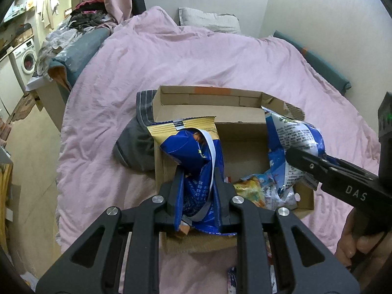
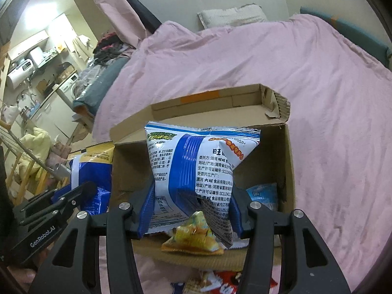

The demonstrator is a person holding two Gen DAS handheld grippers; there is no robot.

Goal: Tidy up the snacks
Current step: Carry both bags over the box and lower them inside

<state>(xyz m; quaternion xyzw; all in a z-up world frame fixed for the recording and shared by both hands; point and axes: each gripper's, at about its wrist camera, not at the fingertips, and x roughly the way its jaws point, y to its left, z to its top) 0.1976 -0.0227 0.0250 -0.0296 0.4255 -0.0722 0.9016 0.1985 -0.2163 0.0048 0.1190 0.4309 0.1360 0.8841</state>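
On a pink duvet (image 1: 196,61), cardboard box (image 1: 208,112), left gripper (image 1: 197,196) clamping dark-blue bag (image 1: 193,152), right gripper (image 2: 193,210) clamping white-blue bag (image 2: 196,161)

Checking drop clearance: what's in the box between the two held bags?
Bare cardboard box floor up top; lower down a yellow snack pack lies between blue-gold bag and blue-white bag. Left wrist view.
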